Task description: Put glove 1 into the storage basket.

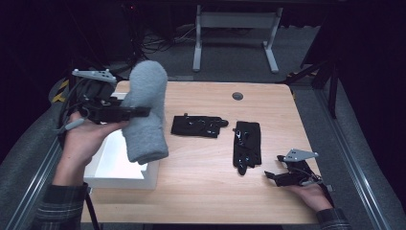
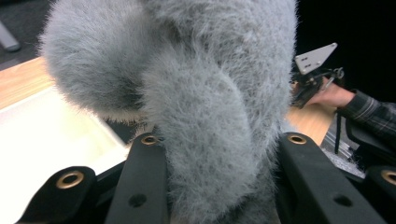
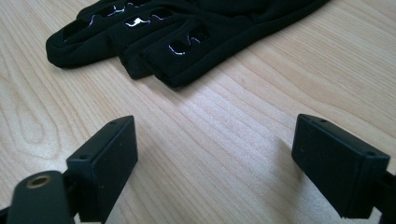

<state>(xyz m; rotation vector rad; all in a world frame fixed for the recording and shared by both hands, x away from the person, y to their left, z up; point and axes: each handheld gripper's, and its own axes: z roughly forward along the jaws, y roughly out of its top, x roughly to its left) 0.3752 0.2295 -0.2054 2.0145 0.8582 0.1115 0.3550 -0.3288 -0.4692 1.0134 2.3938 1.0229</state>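
The left gripper (image 1: 143,112) clamps a fluffy grey mitten (image 1: 146,112), hanging limp above a white box (image 1: 119,175). The right gripper (image 1: 271,176), jaws wide and empty, rests on the wooden table (image 1: 201,191) near two flat black gloves (image 1: 246,143).

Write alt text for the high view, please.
The left gripper holds a fluffy grey mitten over a white box. Two black gloves lie on the wooden table; the right gripper rests nearby, jaws open.
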